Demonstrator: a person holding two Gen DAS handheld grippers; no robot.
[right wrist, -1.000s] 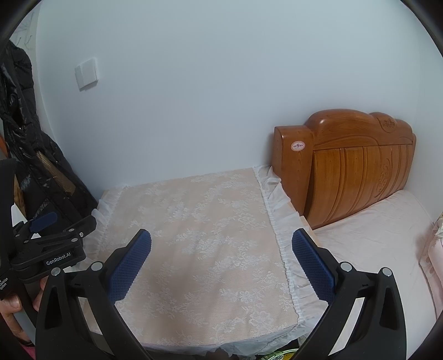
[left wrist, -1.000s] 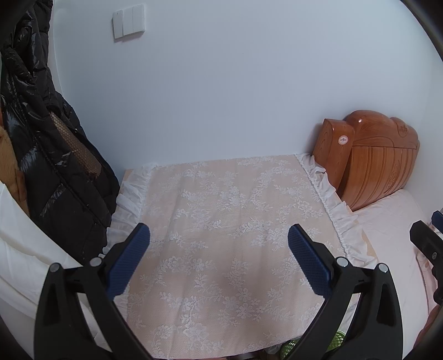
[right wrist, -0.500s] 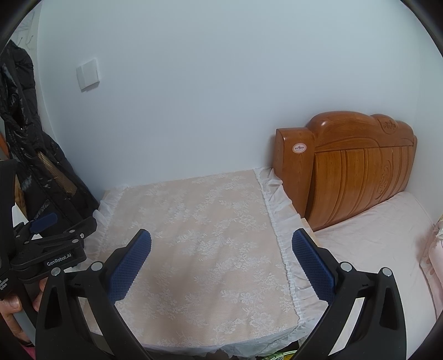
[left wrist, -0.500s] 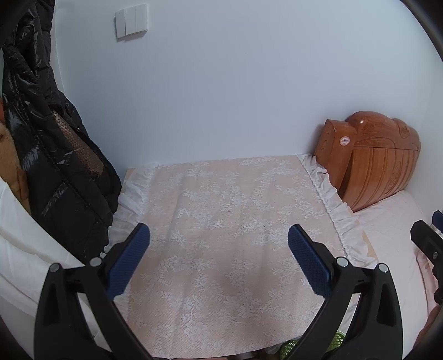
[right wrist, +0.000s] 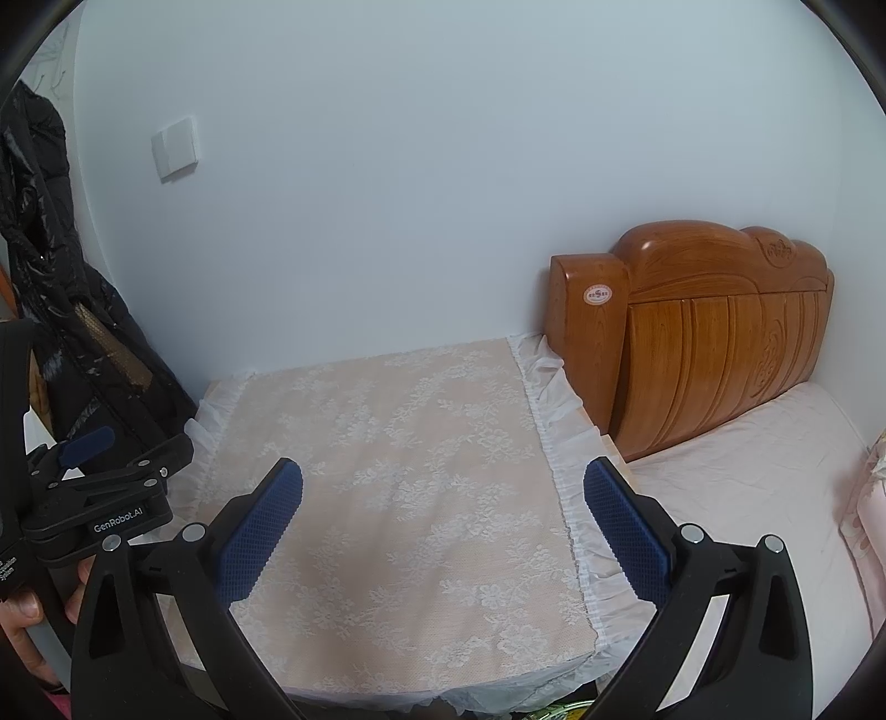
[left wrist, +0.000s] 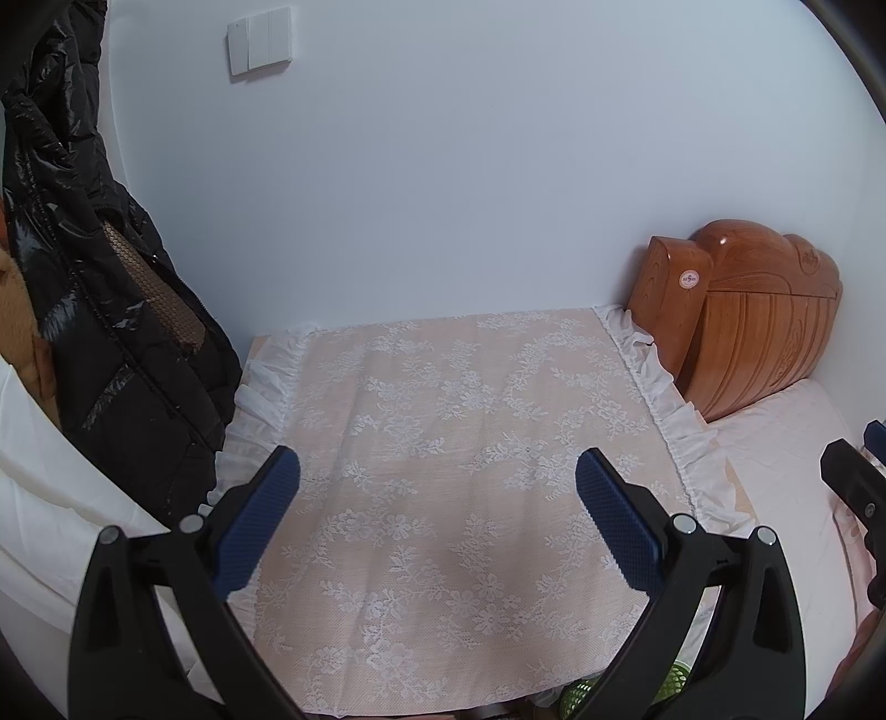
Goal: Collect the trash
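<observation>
Left tool (left wrist: 437, 498) spread, empty, above lace cloth (left wrist: 459, 443); right tool (right wrist: 443, 504) likewise, level alongside.

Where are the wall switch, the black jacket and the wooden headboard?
wall switch (left wrist: 259, 40), left wrist view, middle rocker.
black jacket (left wrist: 97, 310), left wrist view, glossy front panel.
wooden headboard (right wrist: 714, 354), right wrist view, grooved centre panel.
</observation>
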